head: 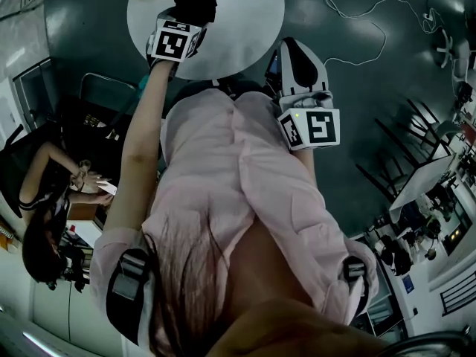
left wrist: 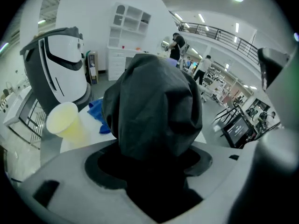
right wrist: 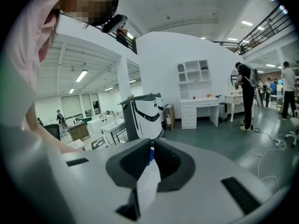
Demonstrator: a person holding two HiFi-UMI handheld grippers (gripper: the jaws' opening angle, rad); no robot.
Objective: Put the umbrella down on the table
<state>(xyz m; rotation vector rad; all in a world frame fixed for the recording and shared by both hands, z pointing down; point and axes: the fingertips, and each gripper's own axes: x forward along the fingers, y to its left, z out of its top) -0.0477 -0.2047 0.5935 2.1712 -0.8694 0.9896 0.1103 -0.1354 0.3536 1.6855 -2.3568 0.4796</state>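
Your left gripper is reached out over the round white bench. Its jaws are clenched round the folded black umbrella, and the dark cloth fills the whole gap between the pads. From the head view the umbrella sits above the far part of the bench top. No view shows whether it touches the surface yet.

Your right gripper is drawn back near your body, with its jaws pressed together and nothing between them.

Judge the umbrella as a light load with a soft, loose skin. The gathered fabric looks slack and probably slick, so it can slide or bunch under the pads while the stiffer shaft inside carries the weight. Your hold is on the bundled canopy, which seems sound as long as the pads squeeze through the cloth to the firm core. A grip on the outer folds alone would likely let it sag or twist.

Mind the yellow cup and the blue cloth, which lie on the bench just to the left of the umbrella. The cup looks easy to tip. Choose a bare patch well apart from them and lay the umbrella on its side, since the bundle would not stand on end.
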